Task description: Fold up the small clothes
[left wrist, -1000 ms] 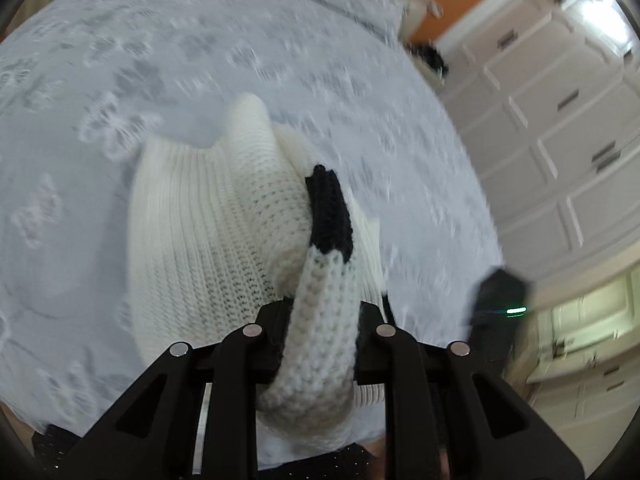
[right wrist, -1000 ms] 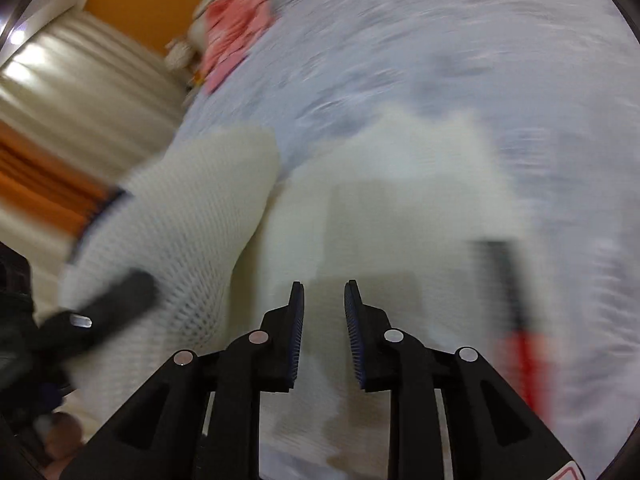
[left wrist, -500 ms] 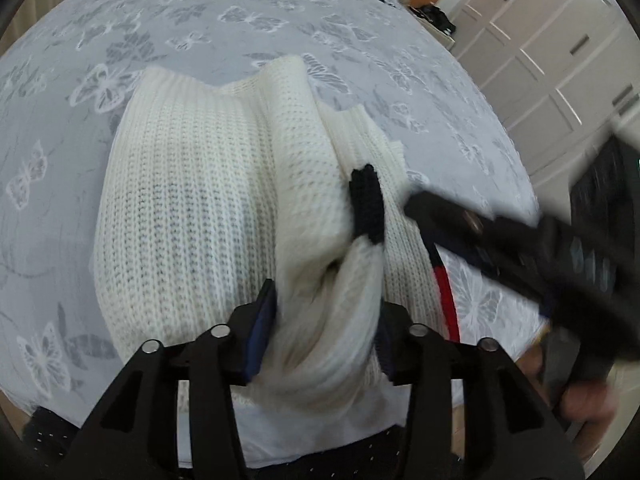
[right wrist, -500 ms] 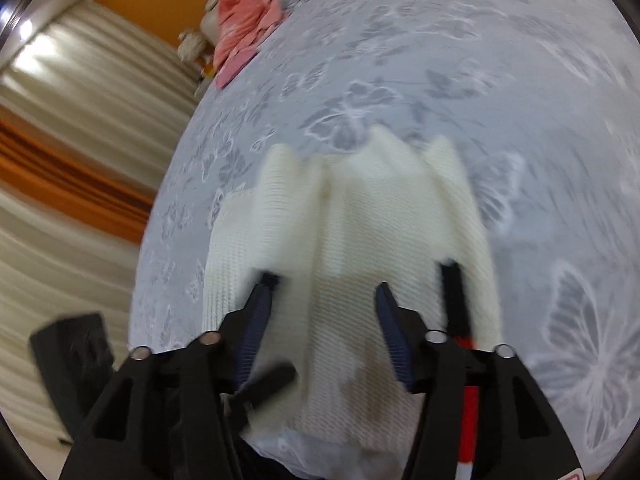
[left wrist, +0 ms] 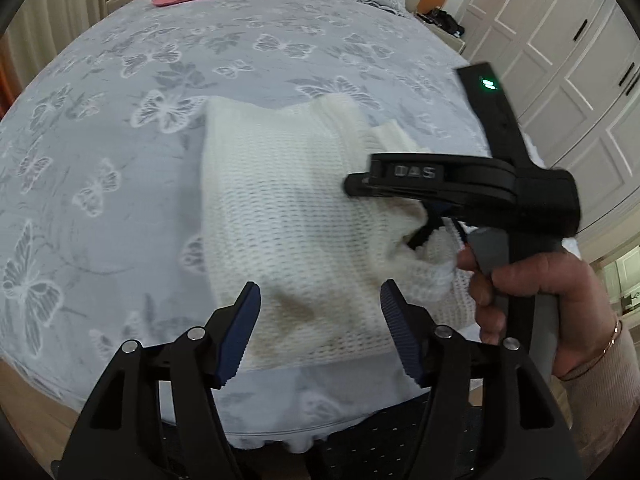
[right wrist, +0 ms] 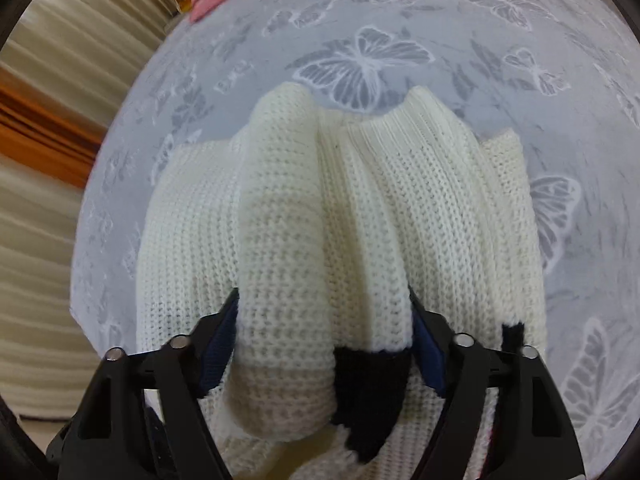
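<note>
Right wrist view: sweater [right wrist: 360, 208] hides right tongs' [right wrist: 324, 344] fingertips.

Left gripper [left wrist: 320, 332]: black plastic linkage arms, silver screws at the pivots, blue ribbed fingers [left wrist: 240, 328]. Right gripper [right wrist: 324, 344]: same black frame, silver screws, blue fingers [right wrist: 426, 354]; seen from the side, black body with embossed lettering, a green light, grey handle. Hand [left wrist: 536, 292]: bare skin, thin bracelet, beige knit sleeve cuff.
</note>
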Motion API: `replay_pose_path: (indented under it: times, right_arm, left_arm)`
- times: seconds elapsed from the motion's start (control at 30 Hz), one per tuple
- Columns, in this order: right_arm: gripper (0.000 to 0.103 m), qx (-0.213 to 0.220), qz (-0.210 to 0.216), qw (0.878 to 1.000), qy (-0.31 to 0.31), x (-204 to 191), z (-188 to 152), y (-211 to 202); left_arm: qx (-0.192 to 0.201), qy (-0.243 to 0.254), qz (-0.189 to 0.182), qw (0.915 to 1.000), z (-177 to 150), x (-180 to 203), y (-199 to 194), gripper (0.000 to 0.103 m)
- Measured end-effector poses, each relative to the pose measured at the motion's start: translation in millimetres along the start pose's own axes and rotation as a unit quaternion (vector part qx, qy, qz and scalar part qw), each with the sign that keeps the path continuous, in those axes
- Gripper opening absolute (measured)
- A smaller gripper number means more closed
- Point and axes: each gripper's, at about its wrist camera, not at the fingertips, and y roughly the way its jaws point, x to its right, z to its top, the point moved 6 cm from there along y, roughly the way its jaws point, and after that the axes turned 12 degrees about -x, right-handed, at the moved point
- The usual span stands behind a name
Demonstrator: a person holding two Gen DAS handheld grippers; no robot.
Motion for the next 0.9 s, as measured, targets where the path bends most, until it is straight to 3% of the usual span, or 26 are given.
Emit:
replay_pose_path:
  times: [0.03,0.13,0.27,0.37,0.4,0.53,0.7,0.8,0.87,0.9]
  right_arm:
    - [0.035,0.000,0.019,1.000,0.000,-2,-3,-1]
    - [0.022,0.016,0.056,0.998,0.011,-4,-4,-15]
    - [0.021,0.092,0.123,0.988,-0.005,-22,-11,-76]
    - [0.021,0.131,0.119,0.984,0.006,-2,-25,-104]
    - [0.021,0.128,0.111,0.985,0.017,11,-29,-101]
    - [0.023,0.050,0.073,0.994,0.069,74,-44,-34]
    - [0.029,0.079,0.133,0.985,0.078,83,-48,-38]
    - [0.039,0.068,0.127,0.987,0.069,81,-44,-36]
    - [0.036,0.057,0.122,0.989,0.056,75,-44,-33]
    - [0.024,0.060,0.123,0.989,0.048,72,-44,-35]
  left_arm:
    - [-0.001,-0.002,0.002,1.0000,0,-3,0,0.061]
    - [-0.003,-0.007,0.007,0.9999,-1,-10,1,0.061]
    - [-0.004,-0.012,0.005,0.9999,-4,-14,-3,0.063]
    - [0.002,-0.013,0.000,0.9999,-6,-15,-8,0.069]
    - [0.003,-0.012,-0.002,0.9999,-7,-15,-7,0.069]
    - [-0.014,-0.014,0.005,0.9998,-8,-11,9,0.069]
    - [-0.034,-0.028,-0.007,0.9990,-11,-6,20,0.069]
    - [-0.032,-0.028,-0.009,0.9991,-10,-2,22,0.070]
    - [-0.034,-0.030,-0.011,0.9989,-9,0,24,0.072]
    - [-0.037,-0.033,-0.014,0.9987,-10,2,26,0.072]
